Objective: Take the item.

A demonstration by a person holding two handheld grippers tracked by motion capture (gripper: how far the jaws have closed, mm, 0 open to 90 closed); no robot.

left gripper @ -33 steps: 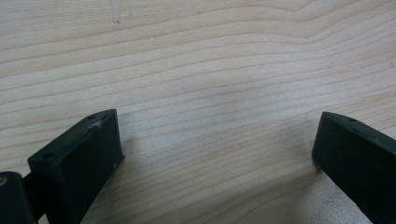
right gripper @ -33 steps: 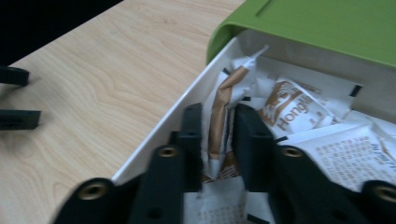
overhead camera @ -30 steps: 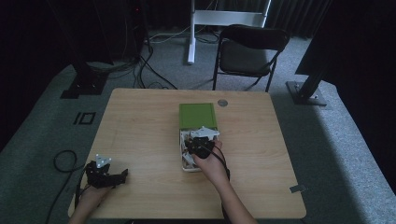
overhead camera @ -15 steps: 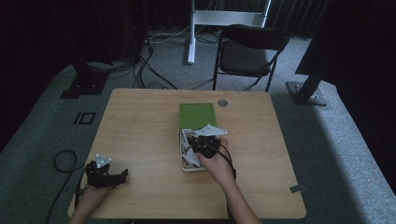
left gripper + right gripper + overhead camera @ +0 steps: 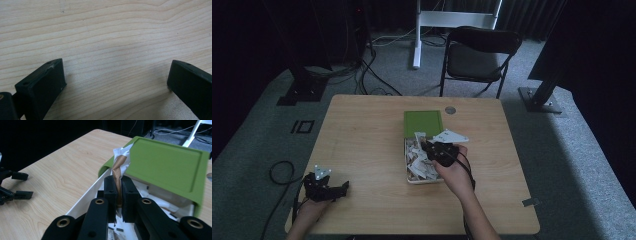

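I judged the step in hand to be lifting one packet out of the white box (image 5: 408,176), and doing it well meant raising the right gripper (image 5: 119,185) straight up, slowly, so the thin packet (image 5: 117,171) would not slide out from between the jaws or snag on the green lid (image 5: 167,165) just beside and above it. In the right gripper view the jaws stood pressed together on the packet's lower part, with the rest rising above their tips. I thought the grip sat low enough to hold, but a sideways drag against the lid's edge could have twisted the packet free. The packet looked like a narrow strip, brown down its middle with crumpled white paper at its top, slightly twisted, and probably light and limp. It stood inside the box, at the end next to the lid, with more white packets (image 5: 418,164) heaped loosely below it. The left gripper (image 5: 328,188) rested on the table (image 5: 362,140) well apart from the box, toward my near left corner, its jaws spread wide over bare wood with nothing between them.
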